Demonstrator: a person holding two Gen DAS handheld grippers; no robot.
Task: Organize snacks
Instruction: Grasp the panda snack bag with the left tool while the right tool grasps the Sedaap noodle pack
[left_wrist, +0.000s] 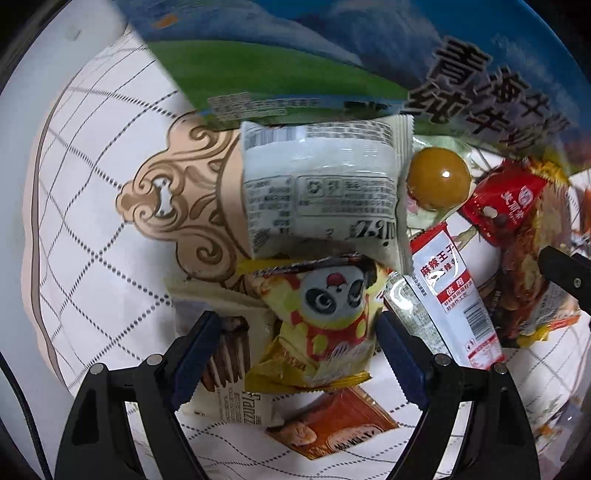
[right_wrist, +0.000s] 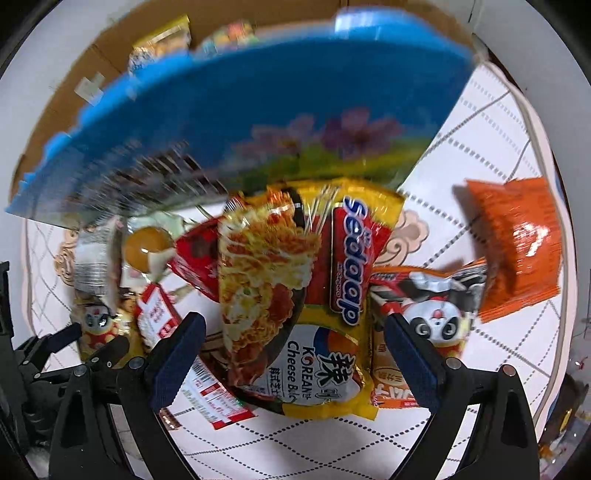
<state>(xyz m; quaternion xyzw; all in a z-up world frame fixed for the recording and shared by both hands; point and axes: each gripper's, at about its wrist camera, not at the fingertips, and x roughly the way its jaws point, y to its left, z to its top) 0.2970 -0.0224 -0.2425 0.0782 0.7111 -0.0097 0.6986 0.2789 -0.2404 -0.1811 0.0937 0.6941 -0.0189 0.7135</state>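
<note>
A pile of snacks lies on a white patterned cloth (left_wrist: 92, 258). My left gripper (left_wrist: 295, 350) is open, its jaws on either side of a yellow panda snack pack (left_wrist: 325, 325). A white wrapped pack (left_wrist: 321, 195), a red-and-white sachet (left_wrist: 454, 295) and a round yellow egg snack (left_wrist: 437, 177) lie beyond. My right gripper (right_wrist: 291, 354) is open over a yellow Sedaap noodle pack (right_wrist: 295, 295). A large blue bag (right_wrist: 240, 122) lies blurred across the top of both views. The left gripper (right_wrist: 55, 350) shows at the left edge of the right wrist view.
An orange packet (right_wrist: 517, 243) lies at right, a second panda pack (right_wrist: 432, 306) beside it. A cardboard box (right_wrist: 92, 59) with snacks stands behind the blue bag. A Franzzi wafer pack (left_wrist: 229, 369) and an orange pack (left_wrist: 340, 421) lie under my left gripper.
</note>
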